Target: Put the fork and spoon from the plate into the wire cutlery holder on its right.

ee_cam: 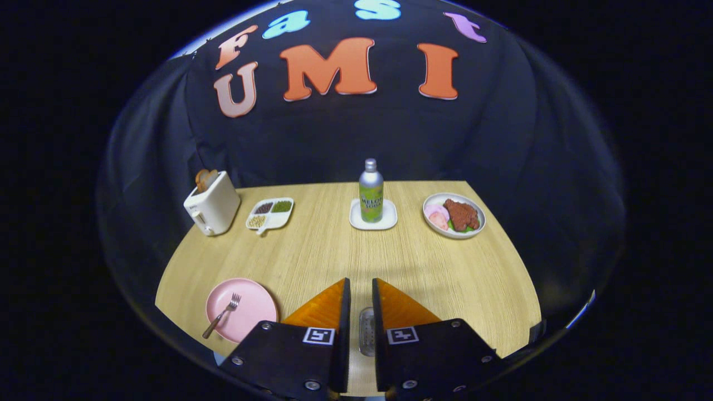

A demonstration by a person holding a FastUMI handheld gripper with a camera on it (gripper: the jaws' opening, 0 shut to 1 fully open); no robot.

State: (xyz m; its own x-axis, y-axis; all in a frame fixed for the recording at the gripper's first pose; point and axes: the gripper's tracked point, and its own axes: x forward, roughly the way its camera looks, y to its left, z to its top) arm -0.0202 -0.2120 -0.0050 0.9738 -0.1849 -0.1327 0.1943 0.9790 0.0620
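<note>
Presently, hand-held gripper (361, 298) stood nearly closed, gripping nothing, over a wire cutlery holder (366, 329) seen in its narrow gap; fork (221, 316) lay on pink plate (242, 309) to its left, handle trailing nearward, tines pointing away.

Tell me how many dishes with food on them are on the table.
2. A divided tray sits beside the toaster; a bowl sits beyond the gripper, right of the bottle. More may be hidden behind the fingers.
</note>
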